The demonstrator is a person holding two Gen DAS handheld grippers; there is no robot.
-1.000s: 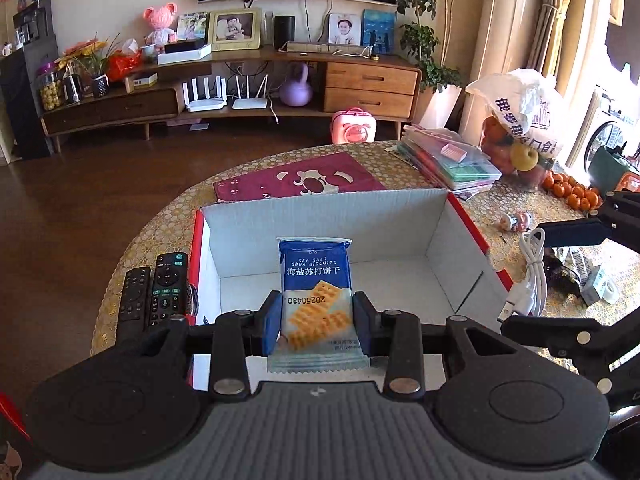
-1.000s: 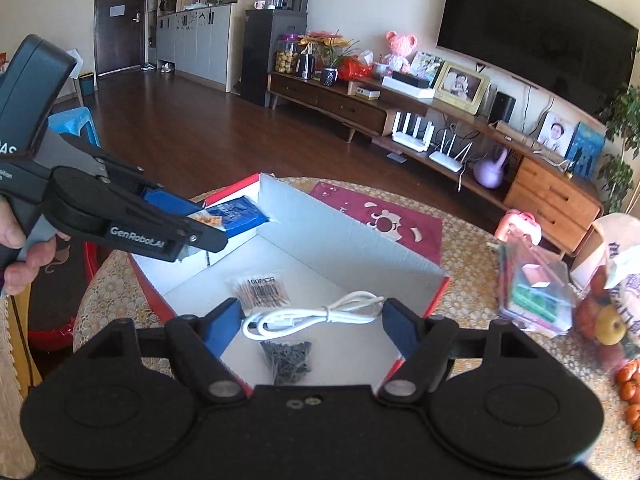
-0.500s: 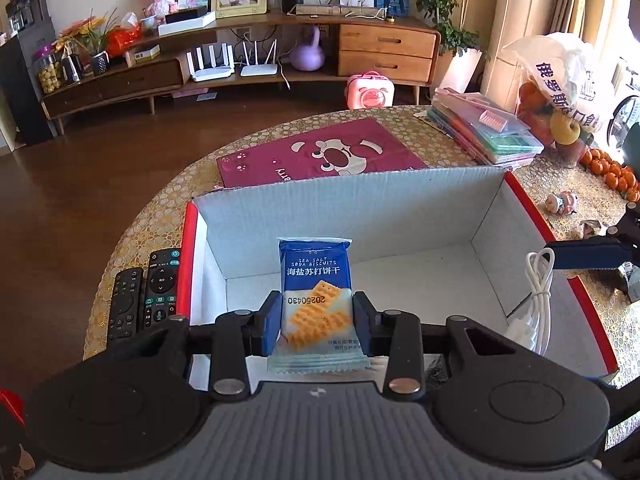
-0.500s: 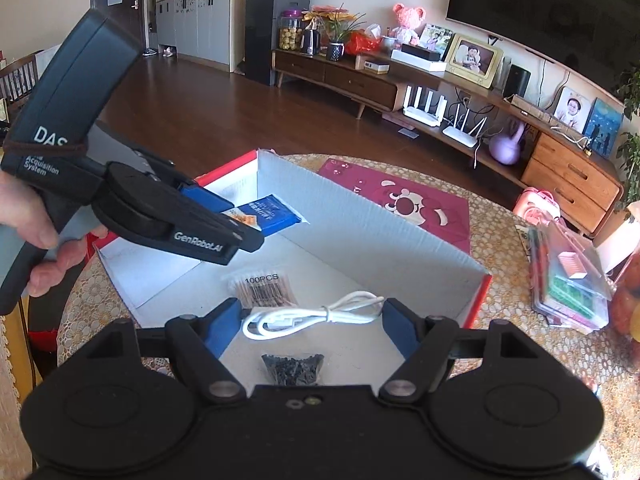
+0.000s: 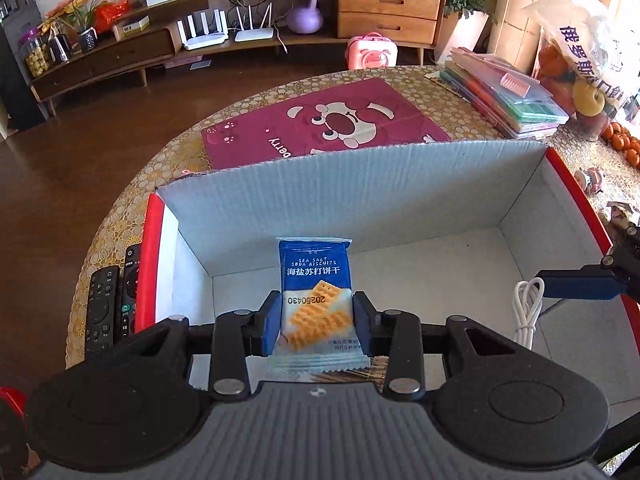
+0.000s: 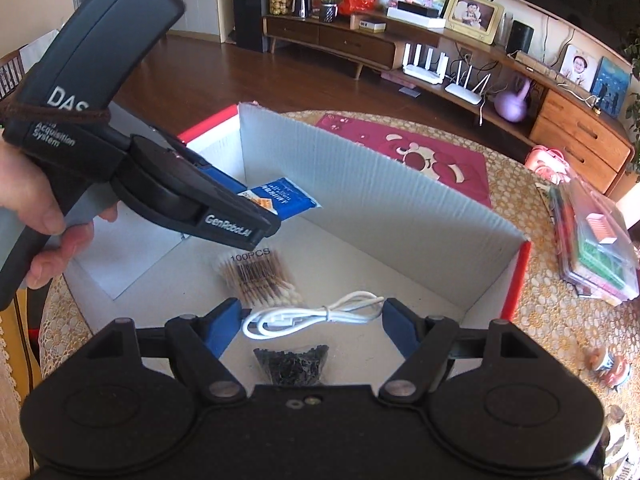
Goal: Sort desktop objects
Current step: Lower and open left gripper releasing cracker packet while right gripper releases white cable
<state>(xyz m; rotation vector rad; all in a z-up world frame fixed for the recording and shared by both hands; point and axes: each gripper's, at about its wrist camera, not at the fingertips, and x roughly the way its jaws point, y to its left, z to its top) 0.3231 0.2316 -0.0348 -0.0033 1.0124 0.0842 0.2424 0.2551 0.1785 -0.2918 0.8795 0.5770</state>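
Left wrist view: the left gripper (image 5: 314,320) has its blue fingers pinching a glossy biscuit packet (image 5: 314,292), held over the corrugated white box (image 5: 360,200). Two remotes (image 5: 114,304) lie outside the left finger.

Right wrist view: the right gripper (image 6: 310,330), fingers spread, frames a coiled white cable (image 6: 312,316). Only here: bundled cotton swabs (image 6: 260,276) beyond the fingers, a black bag (image 6: 292,364) nearer.
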